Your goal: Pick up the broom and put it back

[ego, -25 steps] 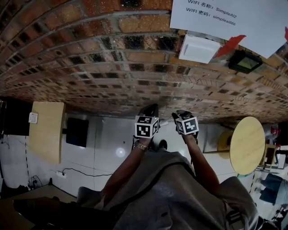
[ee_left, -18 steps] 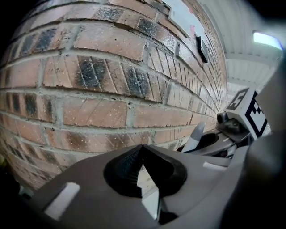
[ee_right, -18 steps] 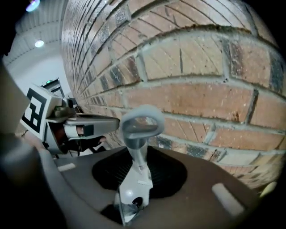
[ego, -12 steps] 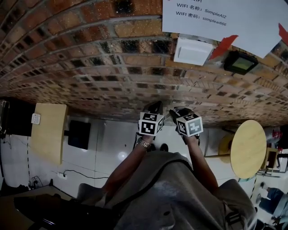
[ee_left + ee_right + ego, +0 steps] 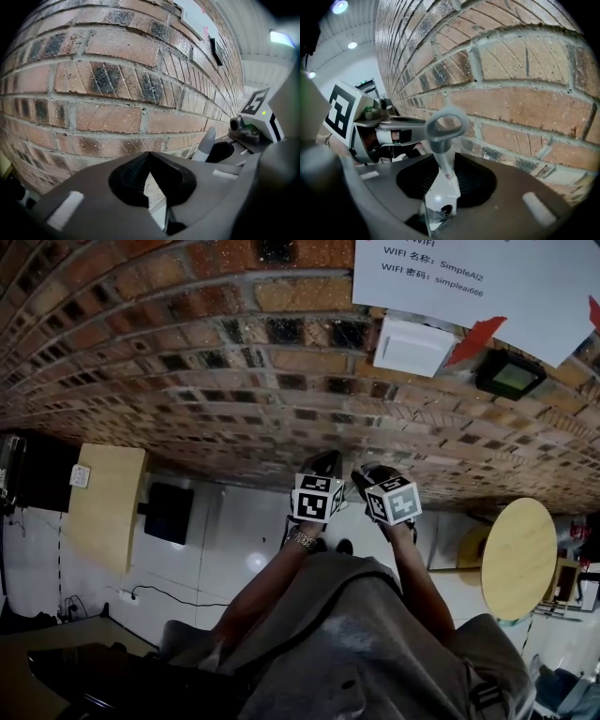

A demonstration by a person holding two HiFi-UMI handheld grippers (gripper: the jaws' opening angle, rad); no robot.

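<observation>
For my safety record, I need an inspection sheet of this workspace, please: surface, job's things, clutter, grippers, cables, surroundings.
Surface: white floor, glossy, with a light reflected in it.
Job's things: broom handle, grey, with a hanging loop at its end, close to the brick wall; the broom head is not in view.
Clutter: nothing seen.
Grippers: right gripper shut on the broom handle; left gripper jaws together at the tips, nothing held.
Cables: one black cable lying on the floor at the left.
Surroundings: round wooden table, rectangular wooden table, paper notice and white box on the wall.
</observation>
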